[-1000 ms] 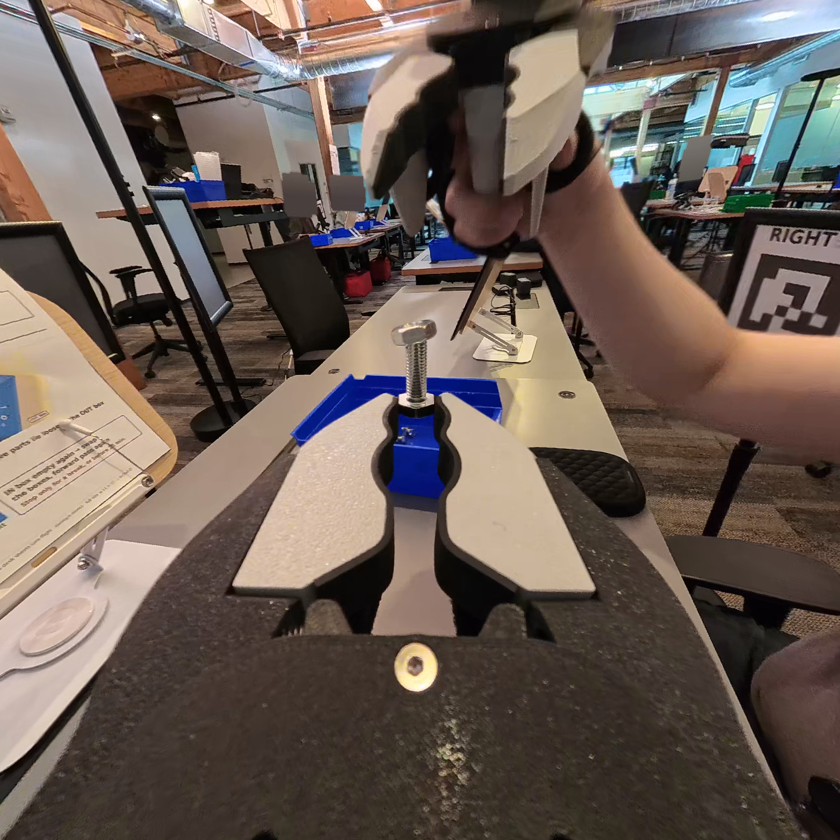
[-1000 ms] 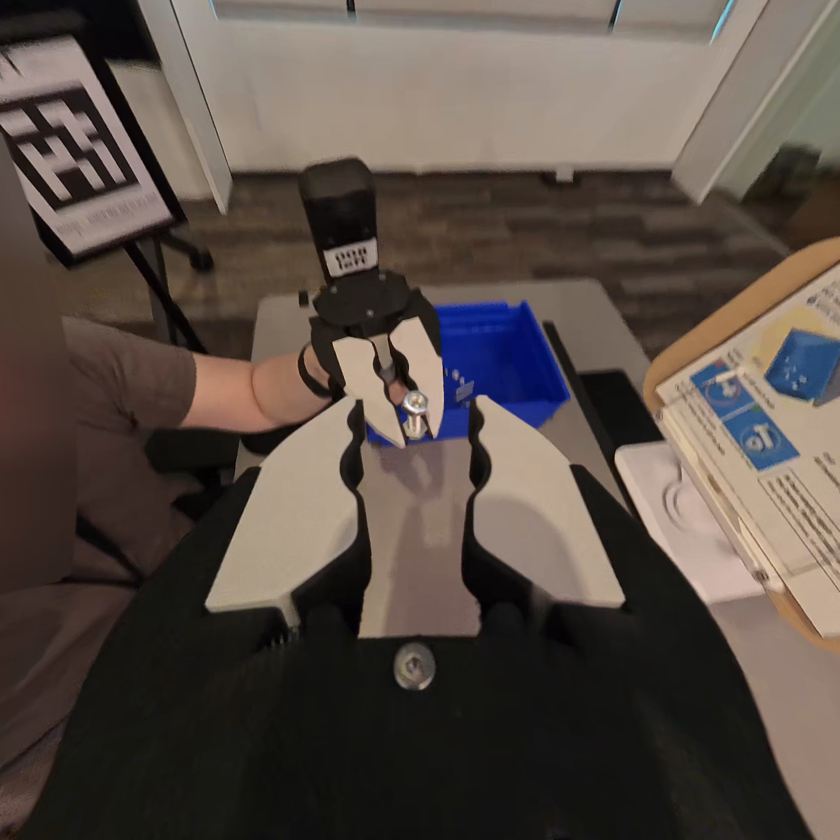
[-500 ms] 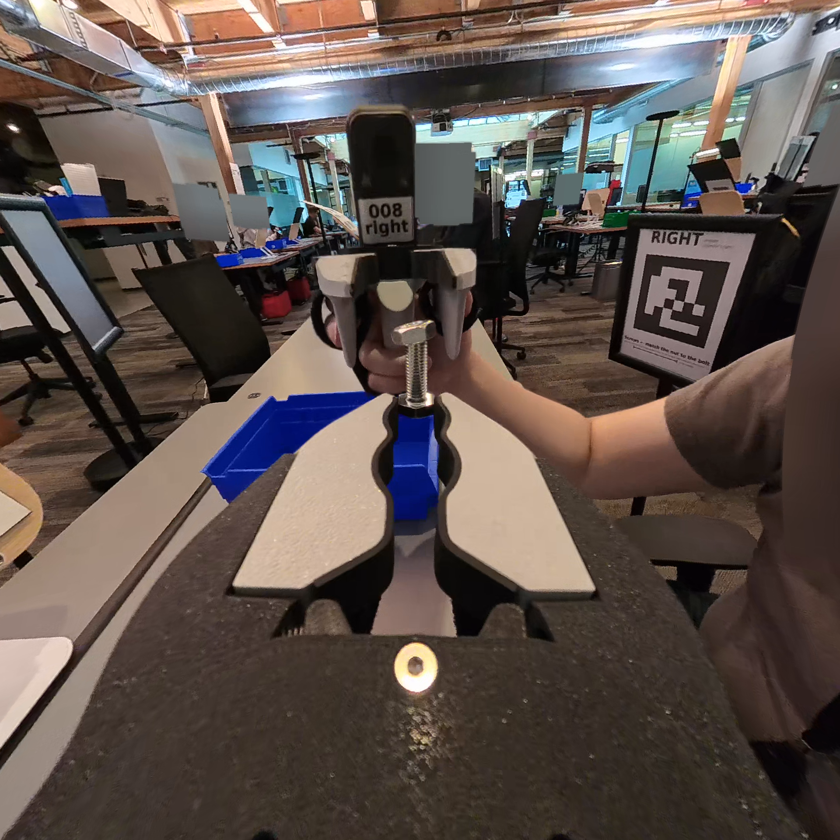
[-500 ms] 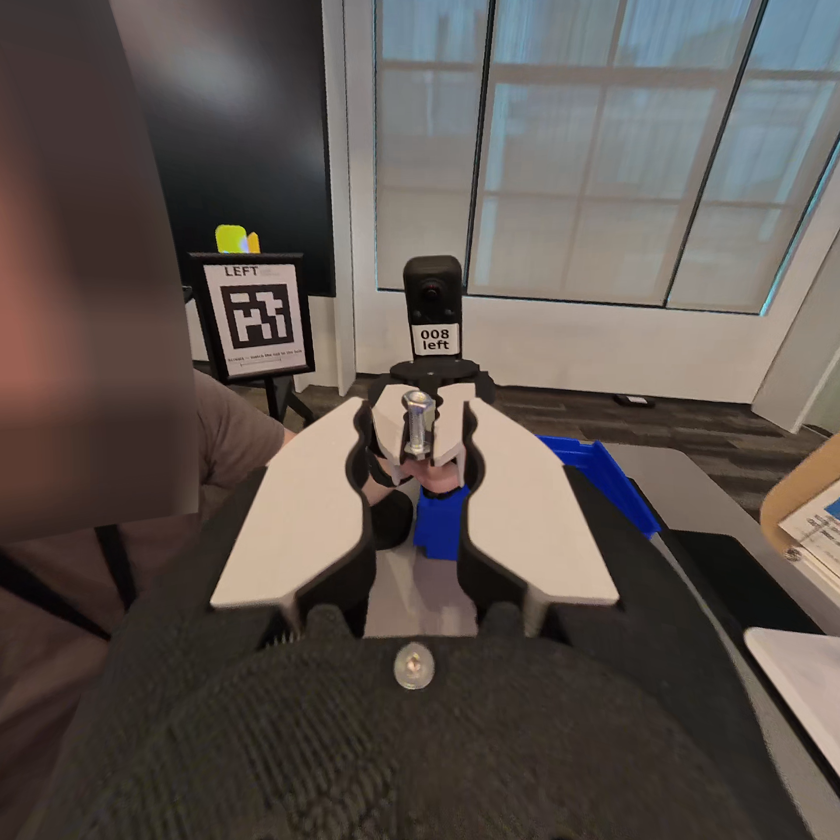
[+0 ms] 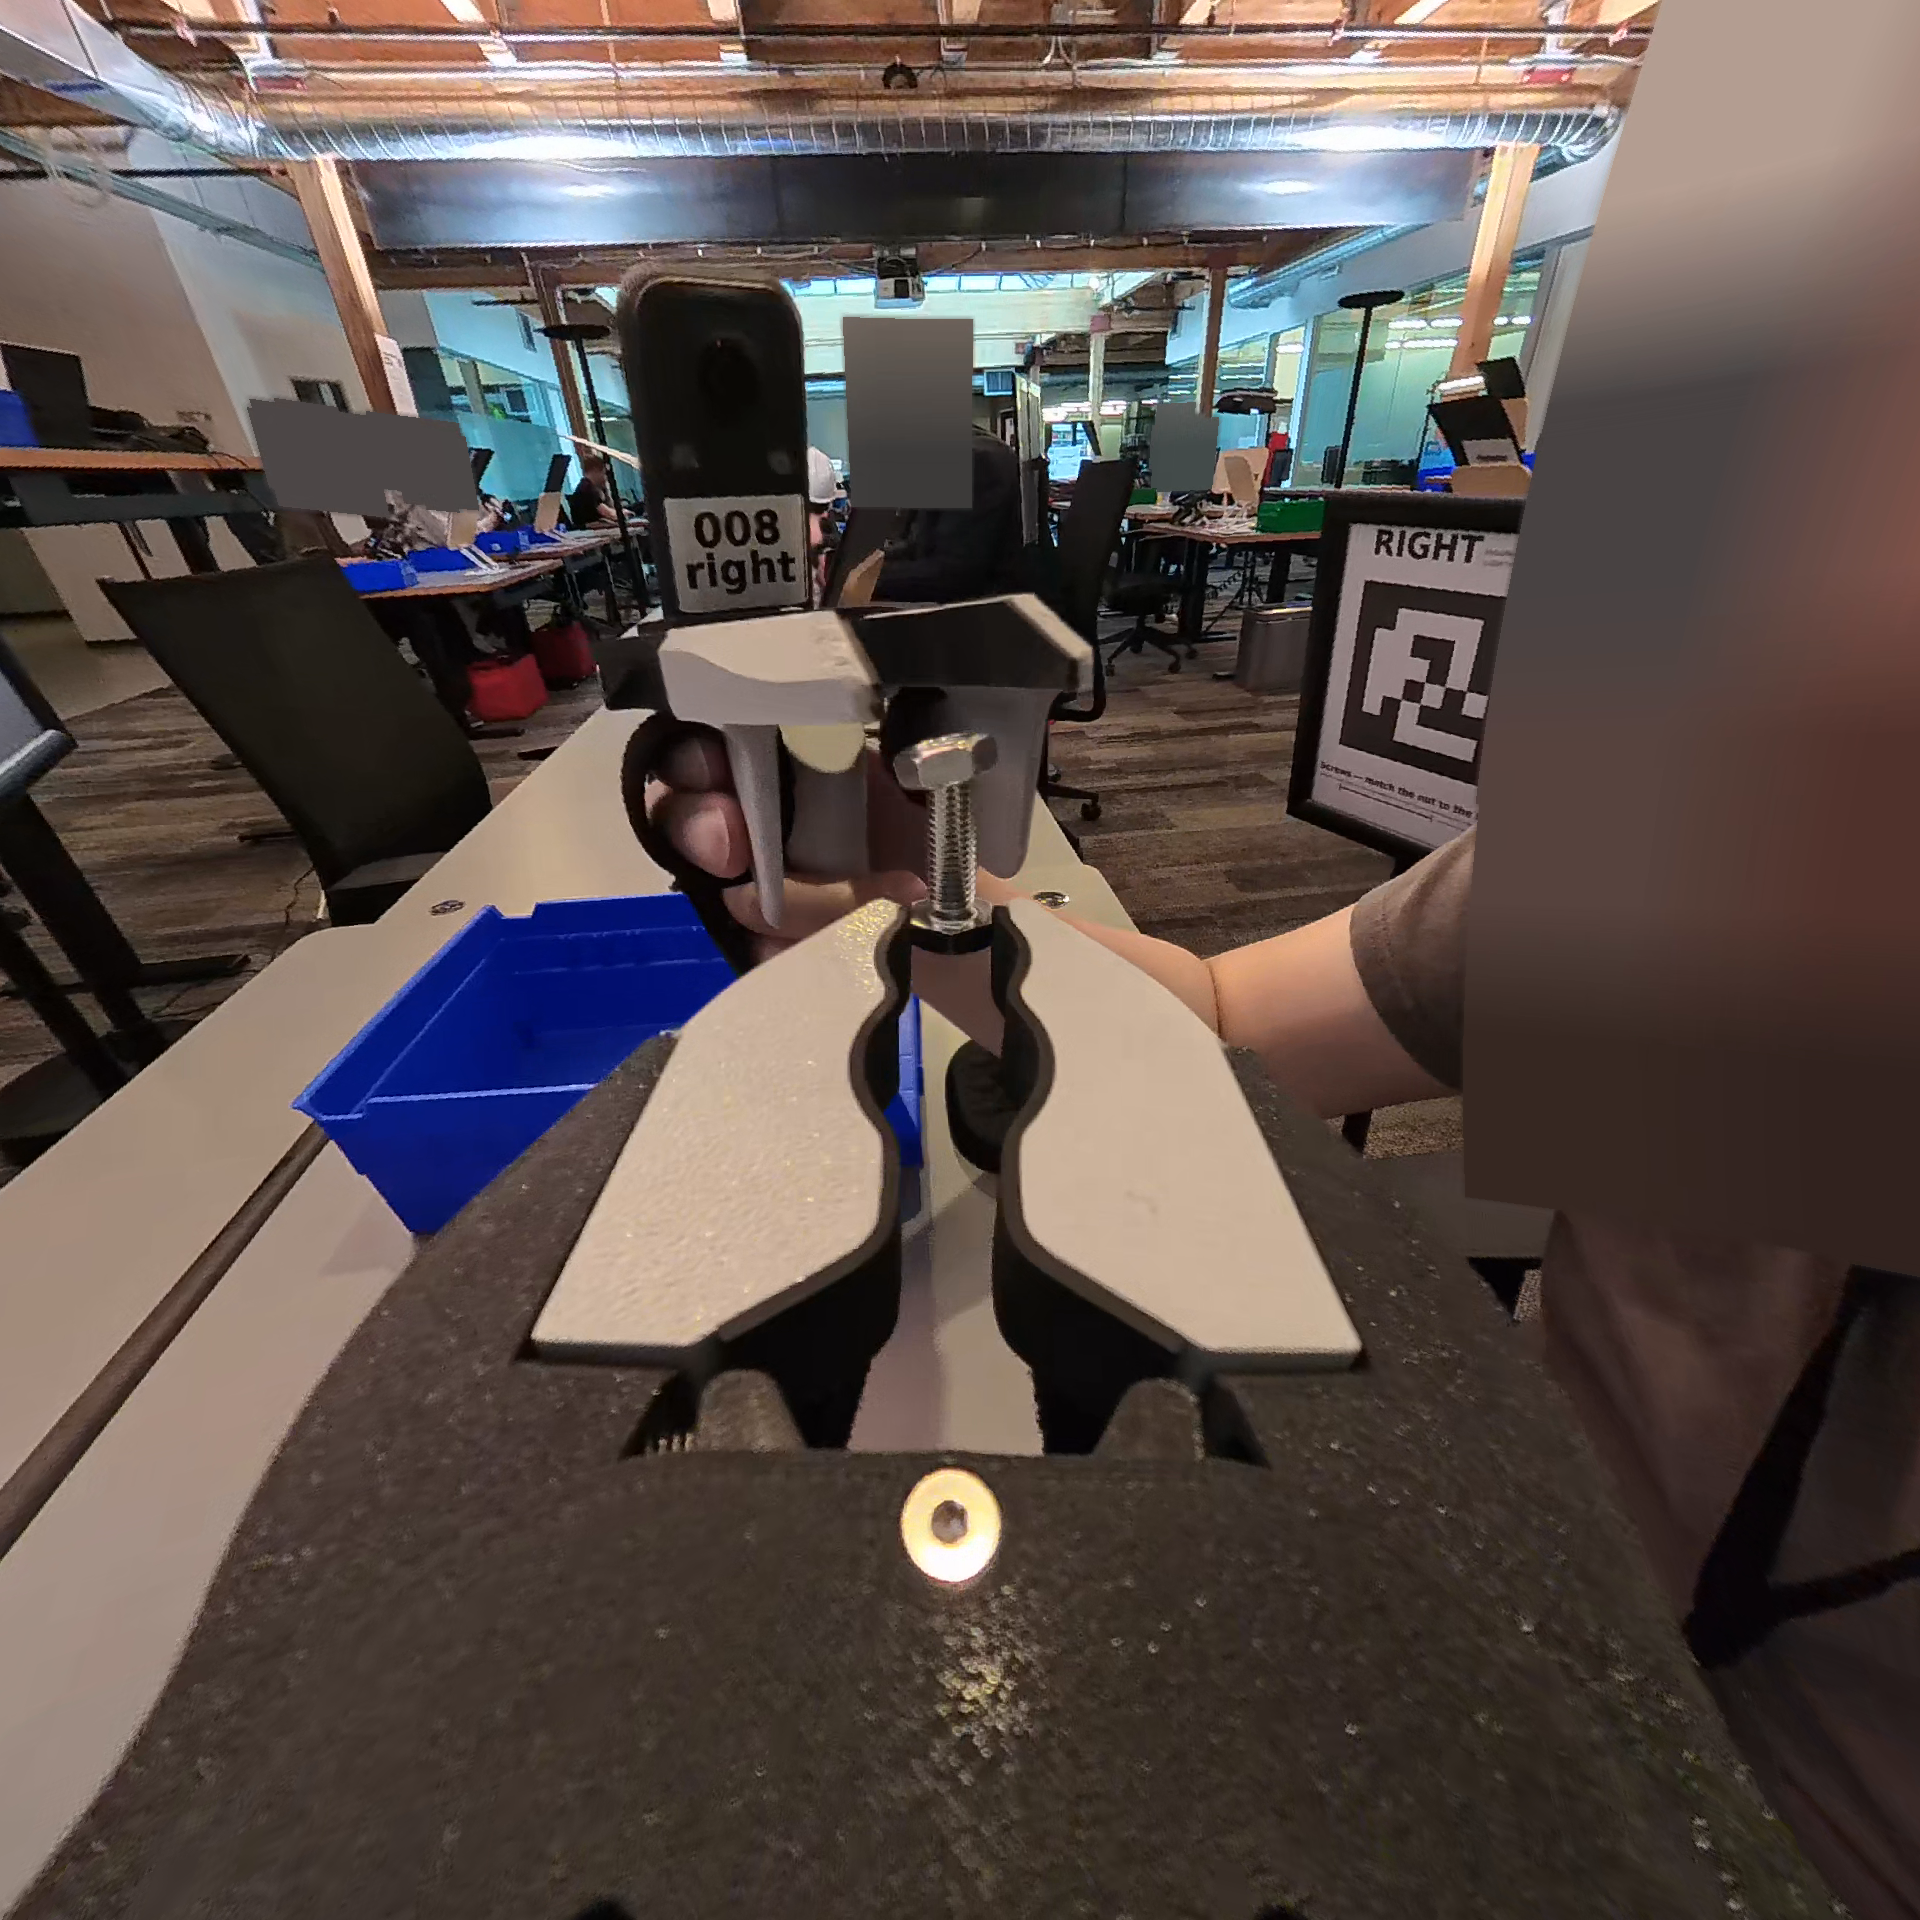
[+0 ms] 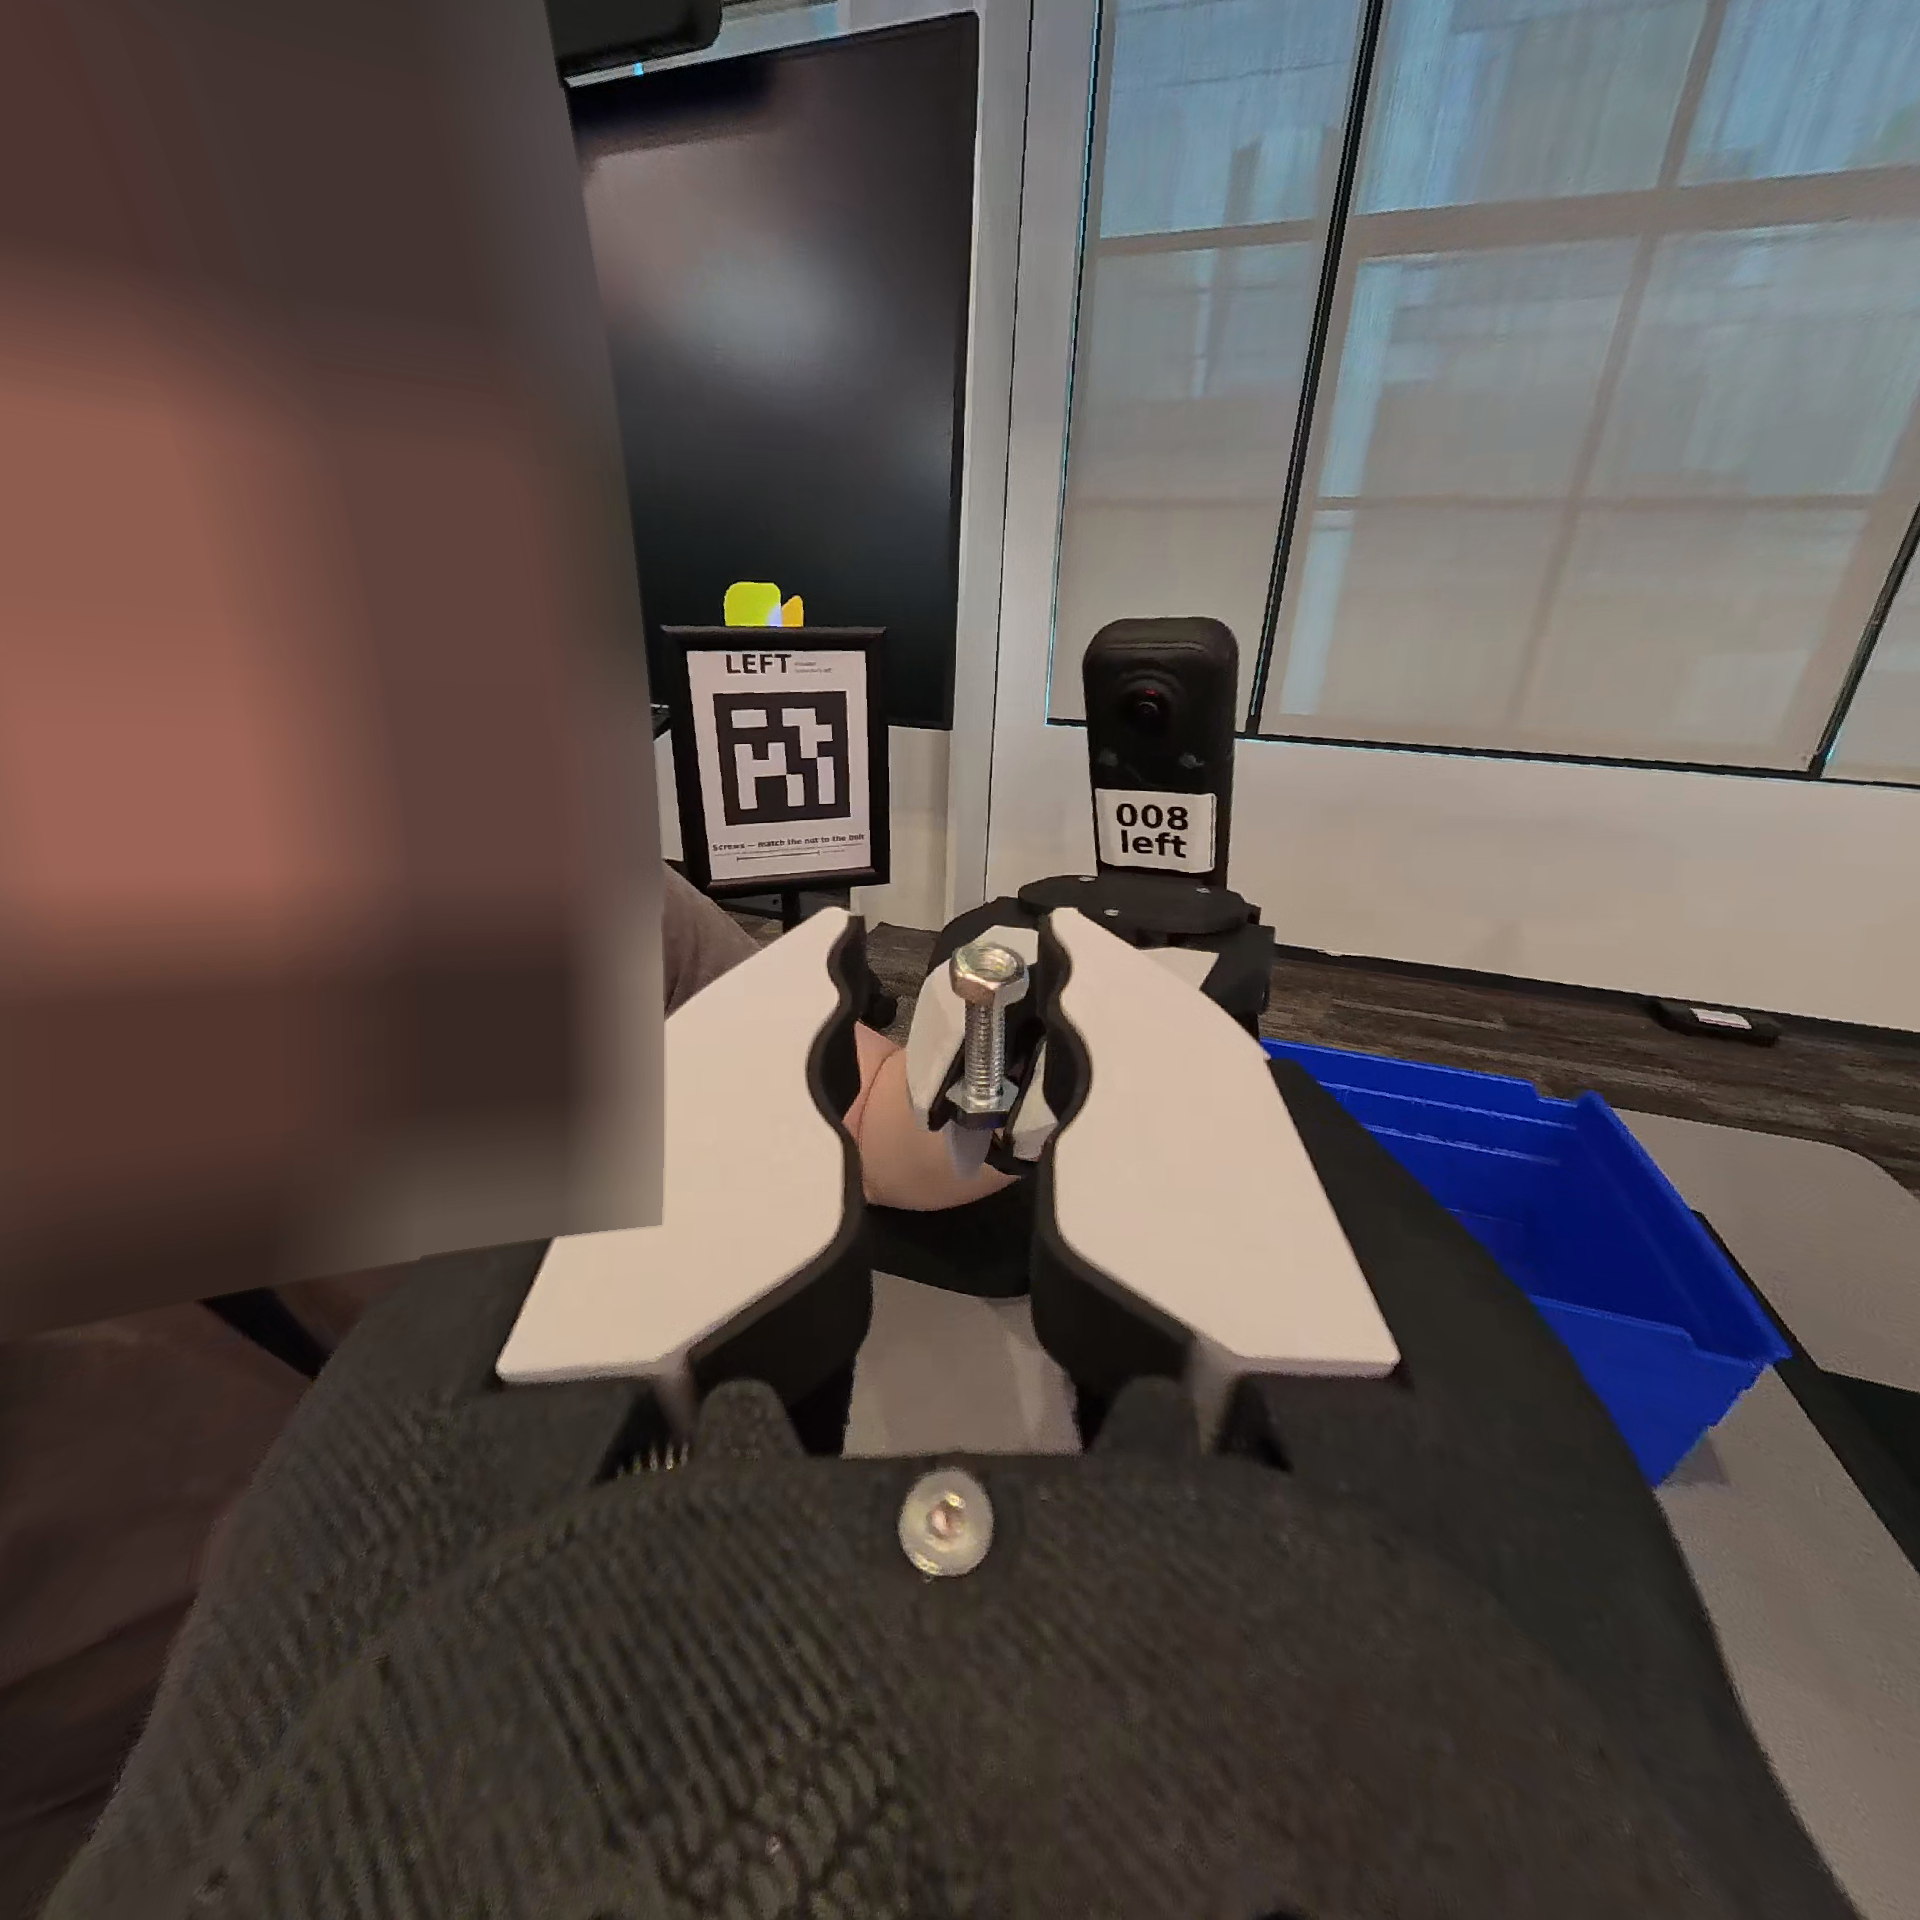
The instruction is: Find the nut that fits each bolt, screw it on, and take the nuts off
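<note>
A threaded steel bolt (image 5: 948,826) with a hexagonal head is being held upright at the tips of the left gripper (image 5: 950,925), whose flat, grainy grey fingers (image 5: 774,1132) are being clamped on the hex nut (image 5: 948,918) at its lower end. The right gripper (image 6: 951,961) is being kept spread around the bolt's head without touching it. A glossy blue plastic bin (image 5: 520,1039) is being left on the smooth grey table (image 5: 156,1174) beside them.

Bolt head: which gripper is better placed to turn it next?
Right, probably. The left gripper is shut on the nut at the bolt's lower end, so it is busy. The right gripper is open, its fingers flanking the bolt head.
</note>
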The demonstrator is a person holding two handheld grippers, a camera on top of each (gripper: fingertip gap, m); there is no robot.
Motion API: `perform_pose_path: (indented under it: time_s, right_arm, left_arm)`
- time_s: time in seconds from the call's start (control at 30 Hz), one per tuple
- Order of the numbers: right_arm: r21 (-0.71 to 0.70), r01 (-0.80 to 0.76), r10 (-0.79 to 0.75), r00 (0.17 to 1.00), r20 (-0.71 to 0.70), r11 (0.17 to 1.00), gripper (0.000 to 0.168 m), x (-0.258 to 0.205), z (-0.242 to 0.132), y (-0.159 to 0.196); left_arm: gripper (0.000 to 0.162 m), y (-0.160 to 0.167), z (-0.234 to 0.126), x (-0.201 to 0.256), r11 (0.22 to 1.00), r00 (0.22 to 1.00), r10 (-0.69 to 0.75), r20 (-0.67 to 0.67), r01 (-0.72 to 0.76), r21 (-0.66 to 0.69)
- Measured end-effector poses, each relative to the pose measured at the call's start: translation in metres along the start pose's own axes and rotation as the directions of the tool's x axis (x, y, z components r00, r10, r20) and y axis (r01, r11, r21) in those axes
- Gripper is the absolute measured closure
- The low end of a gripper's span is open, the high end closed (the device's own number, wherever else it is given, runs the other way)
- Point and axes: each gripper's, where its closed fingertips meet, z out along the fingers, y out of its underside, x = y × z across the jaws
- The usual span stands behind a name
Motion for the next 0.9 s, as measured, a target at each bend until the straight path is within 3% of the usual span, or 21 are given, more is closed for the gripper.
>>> perform_pose_path:
  time_s: [0.9]
  right_arm:
    - [0.006,-0.046,0.046,0.999,0.018,0.999,0.148,0.0030,0.0039,0.0065]
  left_arm:
    - [0.148,-0.0037,-0.0005,0.0051,1.000,1.000,0.013,-0.004,-0.013,0.000]
